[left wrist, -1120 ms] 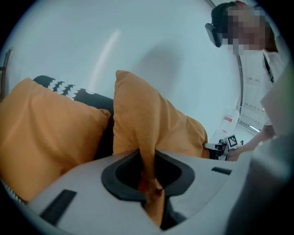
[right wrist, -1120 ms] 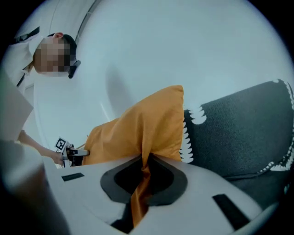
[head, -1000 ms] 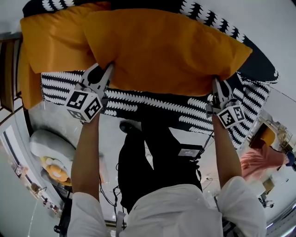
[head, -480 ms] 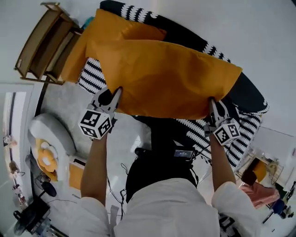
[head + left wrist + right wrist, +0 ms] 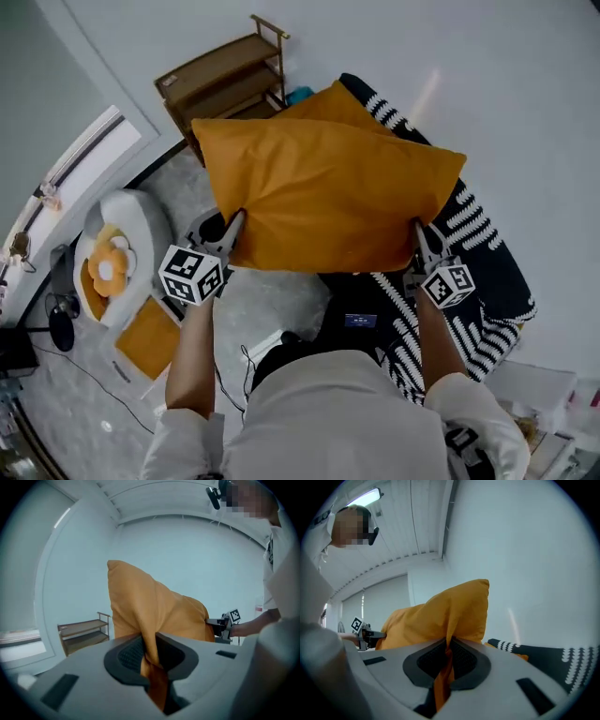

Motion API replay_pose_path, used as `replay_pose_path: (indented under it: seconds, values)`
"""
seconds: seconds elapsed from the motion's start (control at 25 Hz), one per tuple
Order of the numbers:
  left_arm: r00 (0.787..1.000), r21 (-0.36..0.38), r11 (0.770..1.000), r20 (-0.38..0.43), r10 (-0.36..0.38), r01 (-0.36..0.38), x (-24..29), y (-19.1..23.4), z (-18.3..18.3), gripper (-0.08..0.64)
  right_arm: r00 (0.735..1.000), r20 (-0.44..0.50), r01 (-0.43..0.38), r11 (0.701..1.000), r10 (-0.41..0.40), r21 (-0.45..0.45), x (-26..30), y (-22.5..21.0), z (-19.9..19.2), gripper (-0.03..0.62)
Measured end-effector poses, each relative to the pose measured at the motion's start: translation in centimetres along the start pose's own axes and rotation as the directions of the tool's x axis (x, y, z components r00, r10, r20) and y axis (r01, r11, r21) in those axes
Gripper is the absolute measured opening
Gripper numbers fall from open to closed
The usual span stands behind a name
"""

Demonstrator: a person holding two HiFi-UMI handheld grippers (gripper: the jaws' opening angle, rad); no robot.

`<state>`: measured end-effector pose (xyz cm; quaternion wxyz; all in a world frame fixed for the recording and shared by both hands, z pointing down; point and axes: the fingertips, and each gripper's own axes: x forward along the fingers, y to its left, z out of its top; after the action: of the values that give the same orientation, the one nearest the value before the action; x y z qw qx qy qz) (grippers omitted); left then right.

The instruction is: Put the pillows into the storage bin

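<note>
Standing in a pale-walled room, wooden shelf (image 5: 230, 80) far beyond the jaws. Holding the orange pillow (image 5: 323, 192) aloft, stretched between both pairs of jaws: clamping one lower corner in the left gripper (image 5: 232, 228), the other in the right gripper (image 5: 418, 242), fabric bunched tight between each set of pads. Gripping two corners, probably, for holding so wide and floppy a thing level and off the floor. Blocking most of what lies ahead of the jaws with the pillow itself; glimpsing only part of a second orange pillow (image 5: 328, 101) behind it, by the black-and-white cover (image 5: 473, 234). Finding no storage bin in any view.
</note>
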<state>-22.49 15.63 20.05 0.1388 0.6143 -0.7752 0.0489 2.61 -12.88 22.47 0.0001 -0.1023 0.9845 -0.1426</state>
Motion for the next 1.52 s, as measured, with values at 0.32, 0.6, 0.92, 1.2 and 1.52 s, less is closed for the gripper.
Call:
replay_pose_path:
  seconds: [0.32,0.6,0.92,1.2,1.52]
  values:
    - [0.945,-0.054,0.948,0.072,0.318,-0.315,-21.2,7.2,0.4,0.066,0.940,-0.015,-0.341,0.940,0.342,0.005,9.5,18.5,1.3,0.038]
    - [0.822,-0.108,0.825,0.079,0.563,-0.555,-38.3,9.5,-2.4,0.066,0.800,-0.083,-0.594,0.804,0.594,0.026,14.4,34.2,-1.7,0.038]
    - [0.658,-0.172,0.651,0.020,0.753,-0.740,-51.9,10.4,-5.9,0.065,0.610,-0.155,-0.776,0.626,0.777,0.083,18.6,48.5,-6.2,0.037]
    - [0.500,-0.218,0.475,-0.076,0.863,-0.853,-61.1,12.9,-10.2,0.066,0.437,-0.201,-0.870,0.468,0.877,0.152,22.9,60.4,-12.0,0.037]
    - [0.323,-0.265,0.279,-0.140,0.936,-0.923,-69.7,14.9,-13.5,0.067,0.231,-0.230,-0.933,0.282,0.945,0.224,27.0,72.8,-17.2,0.037]
